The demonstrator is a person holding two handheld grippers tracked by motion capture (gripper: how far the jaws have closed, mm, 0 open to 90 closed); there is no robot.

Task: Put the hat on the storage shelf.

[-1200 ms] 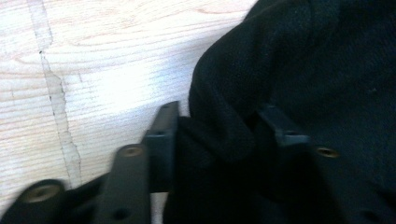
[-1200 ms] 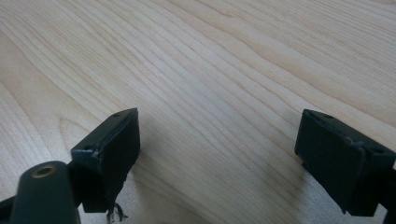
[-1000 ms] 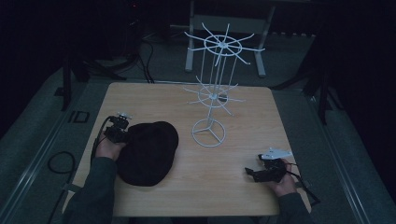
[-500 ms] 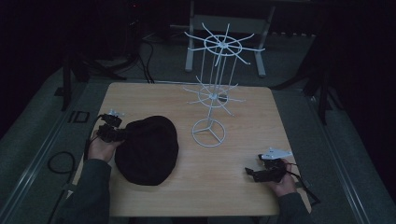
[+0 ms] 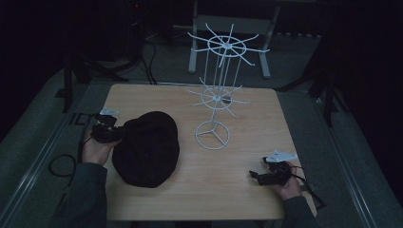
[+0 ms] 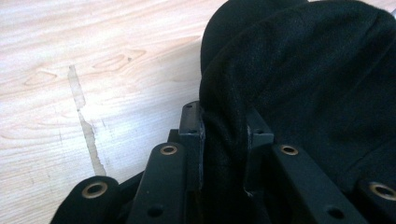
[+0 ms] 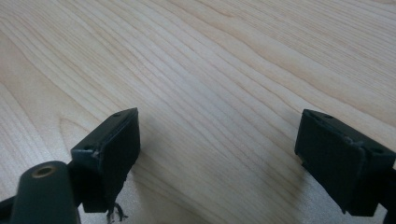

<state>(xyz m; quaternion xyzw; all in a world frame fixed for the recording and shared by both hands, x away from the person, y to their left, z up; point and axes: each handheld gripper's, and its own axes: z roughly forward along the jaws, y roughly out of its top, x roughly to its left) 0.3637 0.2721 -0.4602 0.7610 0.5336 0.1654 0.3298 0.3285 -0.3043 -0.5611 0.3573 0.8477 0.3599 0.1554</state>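
Observation:
A black knitted hat (image 5: pixel 148 148) lies on the left half of the wooden table (image 5: pixel 247 142). My left gripper (image 5: pixel 116 134) is shut on its left edge and holds that edge a little off the wood. In the left gripper view a fold of the hat (image 6: pixel 299 84) is pinched between both pads (image 6: pixel 192 135). A white wire display stand (image 5: pixel 216 95) with hook arms rises behind the table's middle. My right gripper (image 5: pixel 254 175) rests open near the front right corner, and in the right gripper view its fingers (image 7: pixel 112 149) have bare wood between them.
Dark floor surrounds the table, with cables (image 5: pixel 62 164) at the left and black tripod legs (image 5: pixel 76 76) at the back left. A white metal frame (image 5: pixel 228 42) stands behind the table. The stand's round base (image 5: pixel 212 135) sits close to the hat's right side.
The left hand has lifted and drawn back to the left with the hat's edge in the jaws, stretching the hat slightly. The right hand has stayed put.

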